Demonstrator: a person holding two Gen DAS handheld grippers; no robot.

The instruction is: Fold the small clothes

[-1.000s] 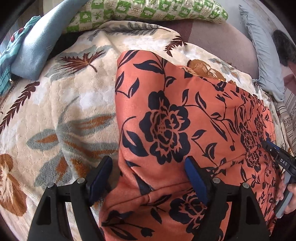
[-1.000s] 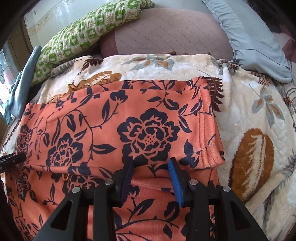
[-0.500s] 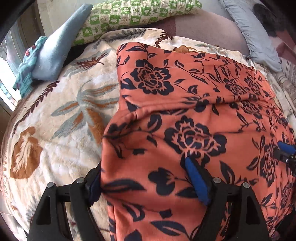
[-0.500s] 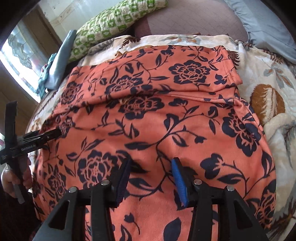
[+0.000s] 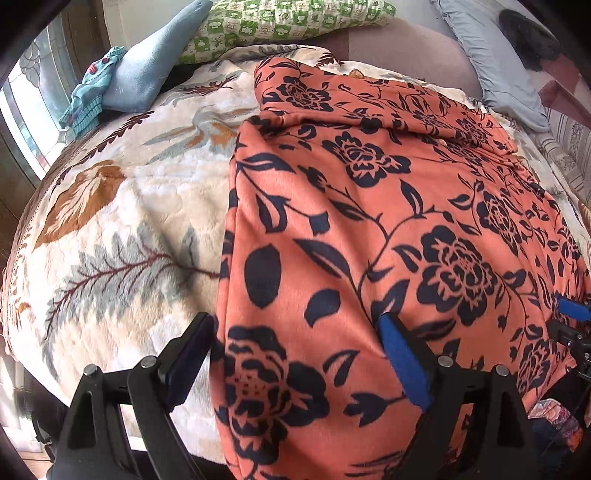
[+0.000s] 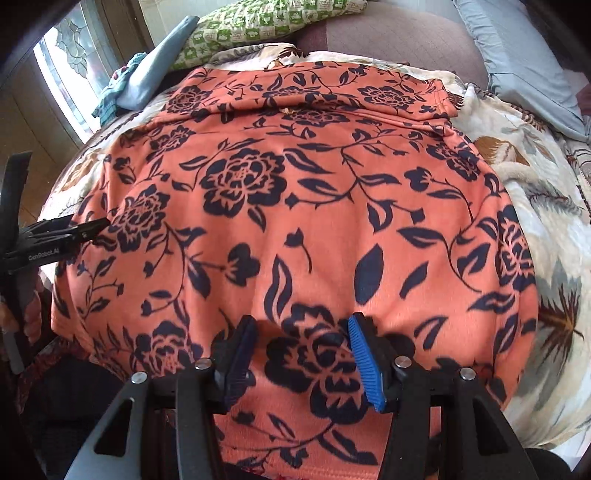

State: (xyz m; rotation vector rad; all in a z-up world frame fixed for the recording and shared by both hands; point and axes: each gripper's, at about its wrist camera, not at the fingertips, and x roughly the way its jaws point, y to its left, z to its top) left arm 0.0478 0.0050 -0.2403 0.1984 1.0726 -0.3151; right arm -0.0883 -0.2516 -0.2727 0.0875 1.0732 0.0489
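Orange floral garment [image 6: 295,206] between both jaws

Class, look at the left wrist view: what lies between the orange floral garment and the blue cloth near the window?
Only the cream leaf-print blanket separates the orange floral garment from the blue cloth.

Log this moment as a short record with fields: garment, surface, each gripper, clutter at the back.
garment: orange floral garment, spread out with a fold line across its far part
surface: cream leaf-print blanket
left gripper: open, jaws straddling the garment's near left edge
right gripper: open, over the garment's near edge
back clutter: green checked pillow, blue cloth, grey pillow
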